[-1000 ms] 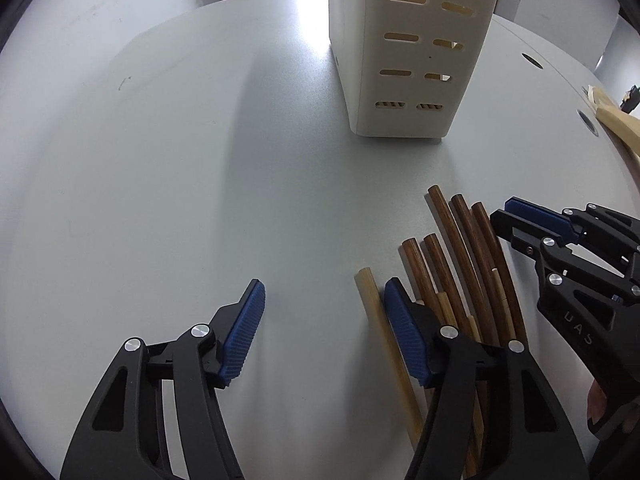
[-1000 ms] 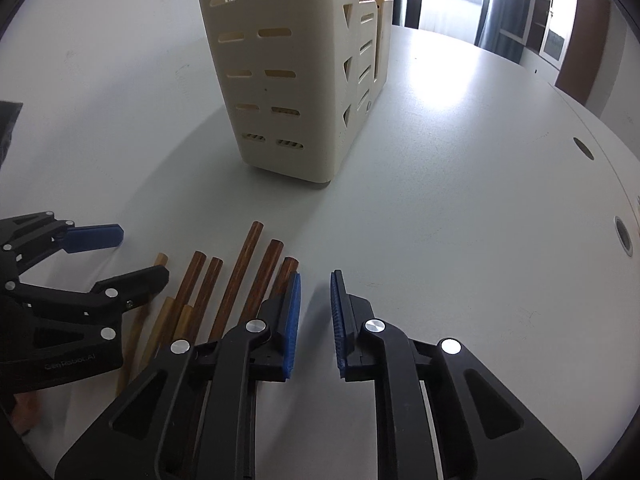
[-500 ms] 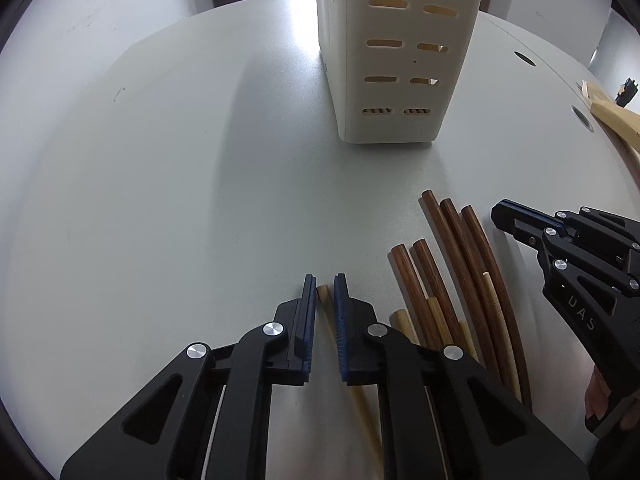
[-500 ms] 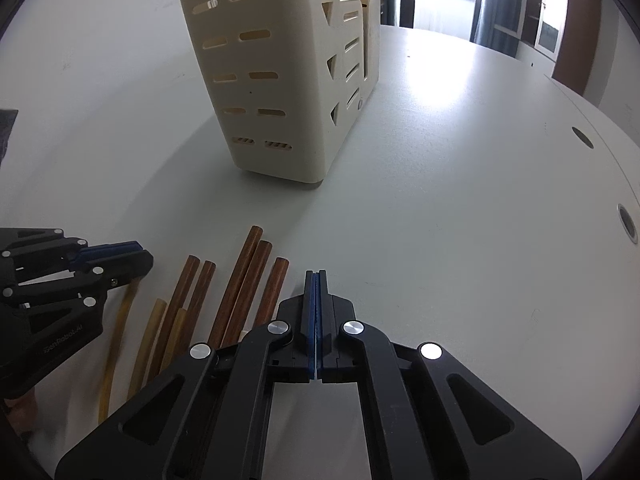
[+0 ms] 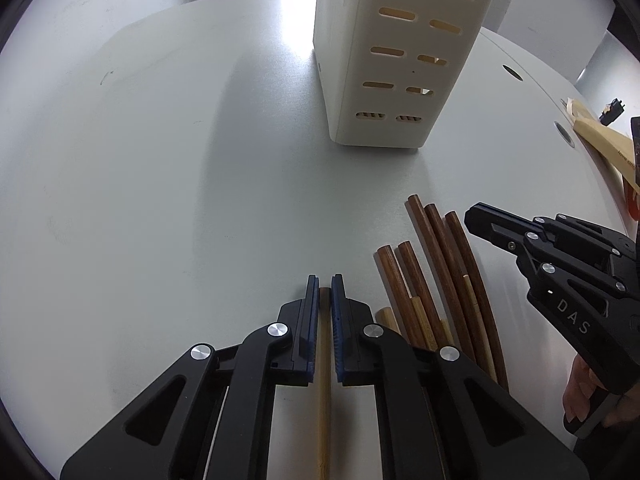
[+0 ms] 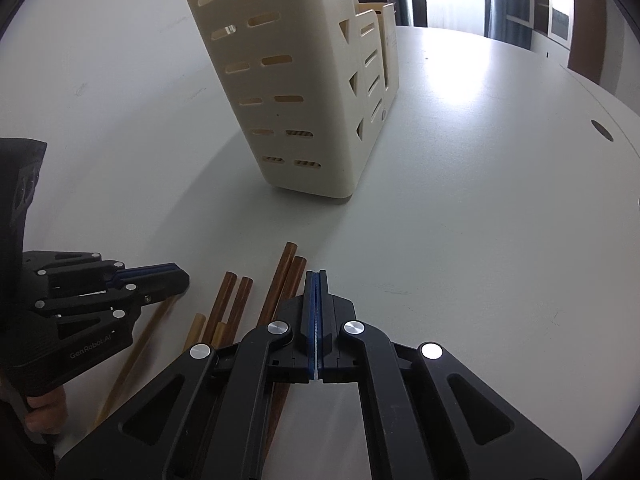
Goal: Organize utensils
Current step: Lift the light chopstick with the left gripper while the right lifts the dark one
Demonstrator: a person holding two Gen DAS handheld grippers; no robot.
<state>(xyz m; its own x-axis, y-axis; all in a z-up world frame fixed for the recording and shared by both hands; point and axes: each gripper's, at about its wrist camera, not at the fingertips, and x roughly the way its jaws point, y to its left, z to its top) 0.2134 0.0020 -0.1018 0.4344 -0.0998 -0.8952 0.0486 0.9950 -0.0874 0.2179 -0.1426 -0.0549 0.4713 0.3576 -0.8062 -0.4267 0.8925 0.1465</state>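
Observation:
My left gripper [image 5: 325, 280] is shut on a pale wooden chopstick [image 5: 324, 380] that runs back between its blue pads; it also shows in the right wrist view [image 6: 132, 354]. A bundle of dark brown chopsticks [image 5: 436, 276] lies on the white table just right of it, also seen in the right wrist view [image 6: 280, 284]. My right gripper [image 6: 316, 276] is shut with nothing between its pads, beside the bundle's right edge. A cream slotted utensil holder [image 5: 392, 60] stands upright beyond the chopsticks, also in the right wrist view [image 6: 296, 92].
The round white table [image 5: 160, 160] has cable holes [image 6: 601, 130] near its right rim. A pale wooden utensil [image 5: 600, 140] lies at the far right edge. Dark doors and cabinets stand behind the table.
My left gripper closed on the pale chopstick and has drawn it left, away from the bundle. My right gripper closed fully, empty, and shifted slightly.

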